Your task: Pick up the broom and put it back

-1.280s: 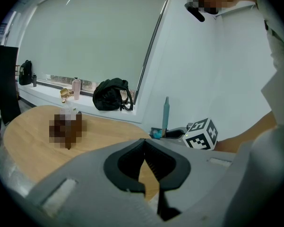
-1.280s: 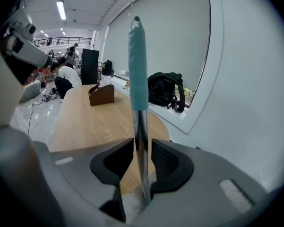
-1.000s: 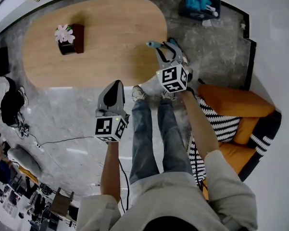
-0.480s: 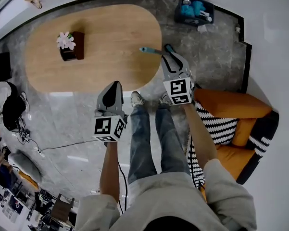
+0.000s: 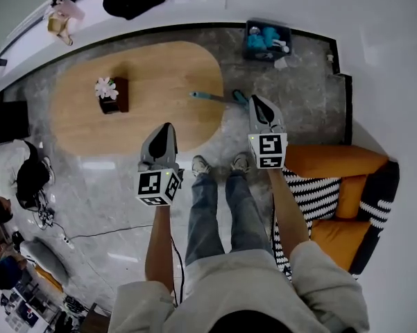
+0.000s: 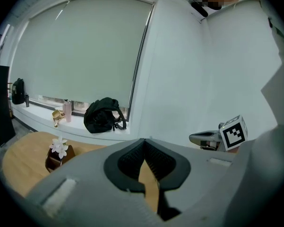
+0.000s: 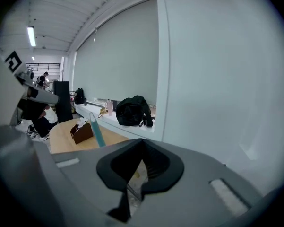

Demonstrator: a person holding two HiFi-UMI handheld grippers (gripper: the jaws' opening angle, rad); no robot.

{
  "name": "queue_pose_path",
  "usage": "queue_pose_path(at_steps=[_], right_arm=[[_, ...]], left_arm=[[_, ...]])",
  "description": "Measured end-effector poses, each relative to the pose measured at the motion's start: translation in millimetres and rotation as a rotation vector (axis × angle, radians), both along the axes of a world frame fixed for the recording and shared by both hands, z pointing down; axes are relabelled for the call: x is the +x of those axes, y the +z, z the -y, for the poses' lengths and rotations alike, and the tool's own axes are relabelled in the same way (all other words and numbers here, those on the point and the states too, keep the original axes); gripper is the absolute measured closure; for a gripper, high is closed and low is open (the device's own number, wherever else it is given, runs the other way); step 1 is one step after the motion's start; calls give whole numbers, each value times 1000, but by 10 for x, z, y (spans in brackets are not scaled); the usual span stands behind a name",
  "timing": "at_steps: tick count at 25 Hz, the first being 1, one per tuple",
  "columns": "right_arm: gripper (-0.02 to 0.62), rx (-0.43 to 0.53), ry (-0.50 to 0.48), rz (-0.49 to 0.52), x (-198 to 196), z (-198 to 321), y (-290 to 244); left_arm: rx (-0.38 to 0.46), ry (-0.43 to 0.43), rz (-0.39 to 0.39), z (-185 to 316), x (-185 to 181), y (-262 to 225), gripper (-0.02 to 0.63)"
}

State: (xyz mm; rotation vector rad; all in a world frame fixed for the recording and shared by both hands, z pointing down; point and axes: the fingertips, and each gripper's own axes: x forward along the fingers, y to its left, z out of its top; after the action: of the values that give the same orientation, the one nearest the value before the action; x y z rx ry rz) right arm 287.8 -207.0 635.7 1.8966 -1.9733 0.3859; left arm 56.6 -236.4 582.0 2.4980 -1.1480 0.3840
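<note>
head view: the right gripper (image 5: 255, 103) is held out above the floor, beside the wooden surface (image 5: 90, 127). the broom (image 5: 211, 97) runs leftward from its tip, with its teal end over the surface's edge. the left gripper (image 5: 168, 127) hangs apart from it, nearer the person's legs. we judge the pick-up made. the next move is the carry to its storage place, which calls for keeping the long handle clear of the surface and the sofa (image 5: 333, 161).

left gripper view: the jaws meet at the tips with nothing between them. only the surface shows through the gap lower down.

right gripper view: the jaws have just been closing and pinch narrow on a thin shaft (image 7: 130, 190) low in the gap. the teal end stands up to their left.

hard to make out: the bristle head shows in no view, and we cannot tell where the storage place is. how firmly the pads bite on the shaft is also unclear.
</note>
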Motion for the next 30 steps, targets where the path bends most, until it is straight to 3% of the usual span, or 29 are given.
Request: queue_pose_path(at_steps=[12,23,30], right_arm=[[595,110,75,-36,605,-286,-1283],[595,174,98,-38,725,-494,-2228],[595,205,120,-48,814,-629,-2610]], left_arm=[[146,32,-45,192,284,-1166,601],[222,28,-76,220,308,-2069,601],[237,41,-70,115,279,-2316,601]])
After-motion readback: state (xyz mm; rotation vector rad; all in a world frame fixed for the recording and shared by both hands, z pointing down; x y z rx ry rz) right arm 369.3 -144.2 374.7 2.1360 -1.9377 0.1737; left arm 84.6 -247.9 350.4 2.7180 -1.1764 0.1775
